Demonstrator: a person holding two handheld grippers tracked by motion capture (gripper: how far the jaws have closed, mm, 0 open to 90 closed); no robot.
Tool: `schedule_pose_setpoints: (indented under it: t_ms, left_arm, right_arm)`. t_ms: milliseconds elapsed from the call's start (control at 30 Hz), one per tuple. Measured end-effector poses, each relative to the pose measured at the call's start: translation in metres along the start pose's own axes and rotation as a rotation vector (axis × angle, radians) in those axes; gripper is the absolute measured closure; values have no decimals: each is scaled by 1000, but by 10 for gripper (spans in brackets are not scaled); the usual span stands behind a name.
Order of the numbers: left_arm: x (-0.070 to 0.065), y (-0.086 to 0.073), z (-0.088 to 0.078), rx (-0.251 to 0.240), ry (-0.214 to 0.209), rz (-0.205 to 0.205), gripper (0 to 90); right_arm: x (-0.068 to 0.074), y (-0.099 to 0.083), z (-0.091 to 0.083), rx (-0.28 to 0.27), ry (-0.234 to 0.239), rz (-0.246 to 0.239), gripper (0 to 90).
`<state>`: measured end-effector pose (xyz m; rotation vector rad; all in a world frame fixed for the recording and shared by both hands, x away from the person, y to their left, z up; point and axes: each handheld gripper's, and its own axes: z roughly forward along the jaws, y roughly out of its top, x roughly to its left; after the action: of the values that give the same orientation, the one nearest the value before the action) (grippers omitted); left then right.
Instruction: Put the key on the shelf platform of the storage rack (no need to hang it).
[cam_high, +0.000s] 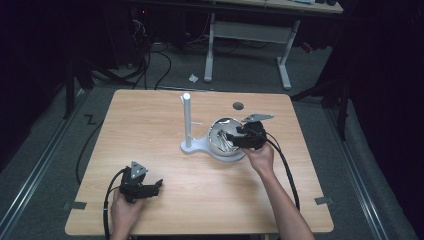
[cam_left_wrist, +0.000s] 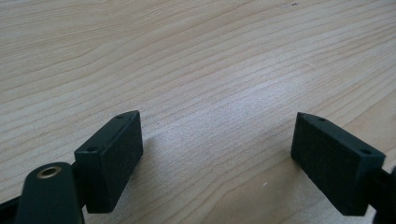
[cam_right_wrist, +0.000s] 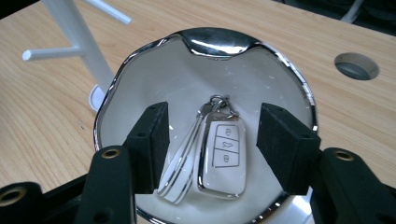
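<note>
Right tool (cam_right_wrist: 212, 144) half-open, jaws either side of key fob (cam_right_wrist: 224, 156) in silver dish (cam_right_wrist: 299, 84), not gripping. Center on fob w/ strap, then close. Left tool (cam_left_wrist: 217, 154) wide, idle over worktop (cam_left_wrist: 187, 56).

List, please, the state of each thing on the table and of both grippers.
Car key: lying in the dish, between the jaws, not gripped.
Key strap: lying beside the key, in the dish.
Silver dish: upright on the table.
White stand: upright, pegs bare.
Right gripper: open, over the dish.
Left gripper: open, nothing between the jaws, low over the table.
</note>
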<state>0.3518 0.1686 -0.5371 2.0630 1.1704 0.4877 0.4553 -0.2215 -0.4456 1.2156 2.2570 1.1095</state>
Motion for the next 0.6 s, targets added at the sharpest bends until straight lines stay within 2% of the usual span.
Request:
schedule_pose_setpoints:
  t_ms: [233,333,467,533,600]
  left_arm:
    - [0,0,0,-1,0,0,171]
    - [0,0,0,-1,0,0,171]
    - [0,0,0,-1,-1,0,171]
    - [0,0,0,-1,-1,0,171]
    - [0,0,0,0,0,0,171]
  right_arm:
    - [-6,0,-13,-28,-14,17,453]
    - [-9,-2,-23,-45,-12,43,449]
    - [-11,-3,-29,-50,-18,40,450]
    - [-12,-6,-35,-74,-34,45,485]
    - [-15,-10,-40,-78,-27,63,511]
